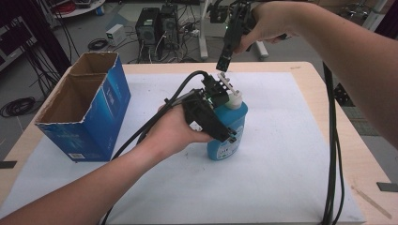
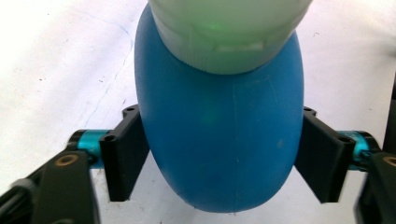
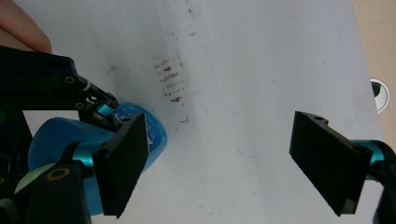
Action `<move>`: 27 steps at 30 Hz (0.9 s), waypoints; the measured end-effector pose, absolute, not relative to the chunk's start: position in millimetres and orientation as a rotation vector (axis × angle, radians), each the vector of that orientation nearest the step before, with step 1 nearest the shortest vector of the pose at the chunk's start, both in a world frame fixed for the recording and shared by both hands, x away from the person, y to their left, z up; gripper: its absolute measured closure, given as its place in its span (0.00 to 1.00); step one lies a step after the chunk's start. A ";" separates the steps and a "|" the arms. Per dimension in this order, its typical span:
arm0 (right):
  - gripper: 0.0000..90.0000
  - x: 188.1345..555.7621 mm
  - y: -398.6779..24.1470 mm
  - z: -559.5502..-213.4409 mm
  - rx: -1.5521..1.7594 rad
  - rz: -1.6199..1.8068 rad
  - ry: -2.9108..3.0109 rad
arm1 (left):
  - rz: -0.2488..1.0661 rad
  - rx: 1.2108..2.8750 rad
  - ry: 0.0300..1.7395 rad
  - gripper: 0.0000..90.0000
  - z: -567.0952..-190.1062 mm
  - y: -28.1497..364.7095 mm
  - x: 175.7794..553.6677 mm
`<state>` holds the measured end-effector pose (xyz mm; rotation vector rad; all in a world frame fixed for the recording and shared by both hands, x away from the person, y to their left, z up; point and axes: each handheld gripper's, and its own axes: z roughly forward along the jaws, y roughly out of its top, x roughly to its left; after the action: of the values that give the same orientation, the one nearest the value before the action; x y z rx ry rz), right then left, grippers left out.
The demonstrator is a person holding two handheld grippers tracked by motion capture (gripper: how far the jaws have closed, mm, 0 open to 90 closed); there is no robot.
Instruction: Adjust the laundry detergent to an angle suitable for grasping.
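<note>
A blue bottle with a white cap stands upright in the middle of the white mat. My left gripper reaches in from the left, one black pad on each side of the bottle's body. In the left gripper view both pads lie against the blue bottle below its cap. My right gripper hangs above the bottle, pointing down, apart from it. In the right gripper view its jaws stand wide with bare mat between them; the bottle and left gripper lie at lower left.
An open blue cardboard box stands on the mat's left side. Black cables trail down the table's right side. The wooden table edge frames the mat. Computers and cables sit on the floor beyond.
</note>
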<state>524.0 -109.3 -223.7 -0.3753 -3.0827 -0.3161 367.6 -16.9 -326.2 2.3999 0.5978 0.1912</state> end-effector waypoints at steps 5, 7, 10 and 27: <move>0.21 524.1 -109.5 -224.0 -0.377 -0.316 -3.081 | 0.203 2.404 0.604 0.30 -328.7 -17.8 367.4; 0.21 524.0 -109.8 -224.3 -0.378 -0.320 -3.078 | 0.205 2.403 0.609 0.30 -328.6 -17.8 367.3; 0.21 524.1 -109.9 -224.2 -0.378 -0.320 -3.079 | 0.210 2.401 0.610 0.34 -328.6 -17.9 367.0; 0.21 523.2 -110.2 -224.2 -0.386 -0.321 -3.077 | 0.223 2.406 0.625 0.42 -331.0 -20.1 366.2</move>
<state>523.2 -110.2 -224.2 -0.3855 -3.0771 -0.3206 366.2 -20.1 -331.0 2.4063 0.6252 0.2231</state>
